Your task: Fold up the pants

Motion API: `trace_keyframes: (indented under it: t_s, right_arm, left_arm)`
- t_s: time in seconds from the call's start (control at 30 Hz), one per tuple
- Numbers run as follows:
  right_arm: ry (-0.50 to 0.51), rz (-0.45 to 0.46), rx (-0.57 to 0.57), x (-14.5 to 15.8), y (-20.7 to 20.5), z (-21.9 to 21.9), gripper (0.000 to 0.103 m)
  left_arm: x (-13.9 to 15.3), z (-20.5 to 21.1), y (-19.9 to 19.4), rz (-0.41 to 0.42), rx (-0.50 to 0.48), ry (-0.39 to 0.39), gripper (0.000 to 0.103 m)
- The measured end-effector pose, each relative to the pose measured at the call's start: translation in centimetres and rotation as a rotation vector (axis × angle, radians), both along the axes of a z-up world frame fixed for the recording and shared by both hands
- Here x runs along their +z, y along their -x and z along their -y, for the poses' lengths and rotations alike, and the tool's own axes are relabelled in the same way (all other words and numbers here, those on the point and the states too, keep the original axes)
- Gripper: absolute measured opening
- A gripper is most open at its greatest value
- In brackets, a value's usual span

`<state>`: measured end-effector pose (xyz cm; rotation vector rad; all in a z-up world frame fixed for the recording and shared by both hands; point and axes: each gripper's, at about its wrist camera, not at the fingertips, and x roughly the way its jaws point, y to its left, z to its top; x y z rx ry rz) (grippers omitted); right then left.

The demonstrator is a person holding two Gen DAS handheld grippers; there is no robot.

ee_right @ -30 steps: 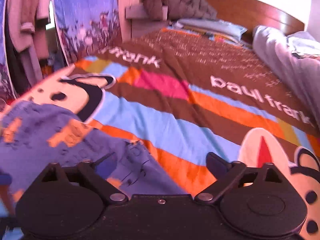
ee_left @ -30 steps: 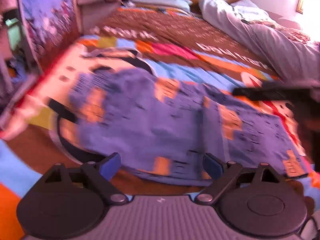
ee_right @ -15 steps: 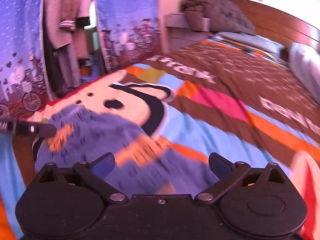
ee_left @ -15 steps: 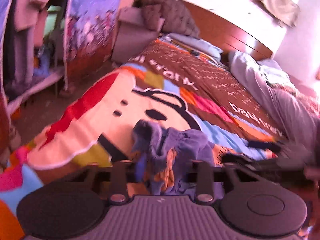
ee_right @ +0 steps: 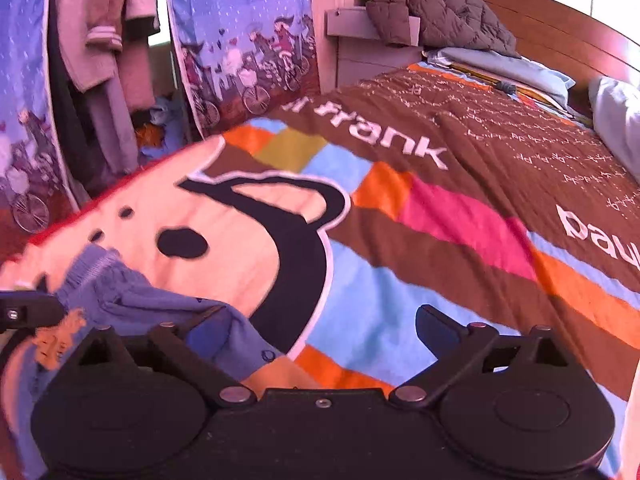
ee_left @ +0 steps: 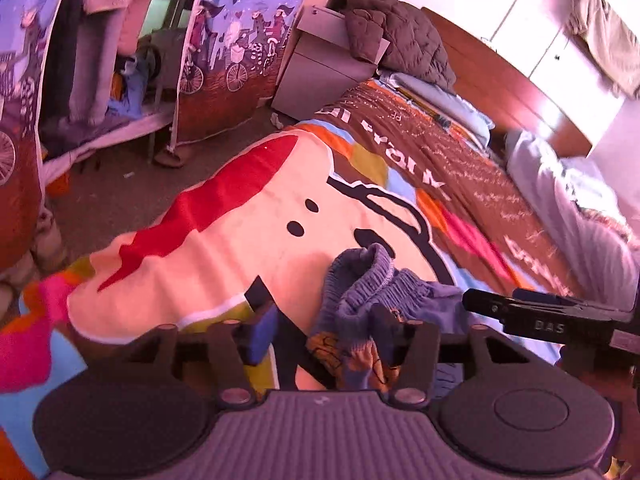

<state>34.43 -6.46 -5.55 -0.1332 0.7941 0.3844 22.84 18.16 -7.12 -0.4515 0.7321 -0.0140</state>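
A lived-in bedroom in a home.
A wide bed (ee_right: 440, 184) under a bright cartoon-print blanket (ee_right: 400, 240) fills the room, with a wooden headboard (ee_right: 560, 28) and a pale blue pillow (ee_right: 504, 66) at its far edge. A quilted brown jacket (ee_right: 436, 10) lies heaped on a bedside cabinet (ee_right: 360, 56); printed fabric wardrobes (ee_right: 236, 40) stand open near the bed's far left corner, with hanging clothes (ee_right: 108, 40) between them.

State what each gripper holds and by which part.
Left gripper: opening, the pants bunched between its fingers near the waistband, not pressed. Right gripper: open, holding nothing.
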Motion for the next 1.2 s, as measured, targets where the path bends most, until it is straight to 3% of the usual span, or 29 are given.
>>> trace_keyframes:
  t_s: [0.1,0.27,0.37,0.5,0.63,0.8,0.9,1.0,1.07,1.1,1.13,1.2]
  right_arm:
    - [-0.048,-0.05,0.052,0.6,0.3,-0.1,0.099]
    - [0.018,-0.062,0.09,-1.5,-1.0,-3.1,0.099]
    - [0.047,-0.033,0.052,-2.6,-2.6,-3.9,0.101]
    - [-0.015,-0.081,0.028,-2.2,-3.7,-3.4,0.098]
    - [0.002,-0.032,0.028,0.0,-1.6,-2.5,0.098]
    - [-0.083,-0.063,-0.093,2.1,4.2,1.4,0.098]
    - [-0.011,-0.057,-0.164,1.8,7.9,2.2,0.098]
    - [0.088,-0.037,-0.183,0.6,10.1,1.4,0.098]
    - [0.156,-0.047,-0.163,-1.1,10.3,0.1,0.098]
    - [0.17,-0.048,-0.158,-1.9,10.3,-0.4,0.098]
    - [0.174,-0.029,-0.176,-2.4,10.3,-0.8,0.102]
    - [0.153,-0.023,-0.212,-2.6,10.2,-0.8,0.102]
  left_arm:
    - [-0.2,0.1,0.0,-0.015,-0.028,0.006,0.061]
    - [0.0,-0.1,0.7,-0.031,-0.059,0.032,0.061]
    - [-0.3,-0.3,0.7,-0.056,-0.063,0.067,0.058]
    - [-0.9,-0.4,0.0,-0.077,-0.08,0.104,0.058]
    - [-1.3,-0.7,0.2,-0.093,-0.112,0.181,0.058]
    - [-2.6,-2.3,-0.2,-0.104,-0.058,0.333,0.061]
    - [-3.0,-3.0,-0.1,-0.083,-0.044,0.422,0.071]
    - [-3.1,-2.8,-0.2,-0.067,-0.057,0.419,0.074]
    - [-3.2,-2.5,-0.2,-0.078,-0.041,0.376,0.058]
    - [-3.3,-2.4,-0.3,-0.09,-0.019,0.351,0.038]
    - [-3.6,-2.5,-0.5,-0.11,0.006,0.339,0.032]
    - [-3.9,-3.1,-0.5,-0.118,0.035,0.389,0.028]
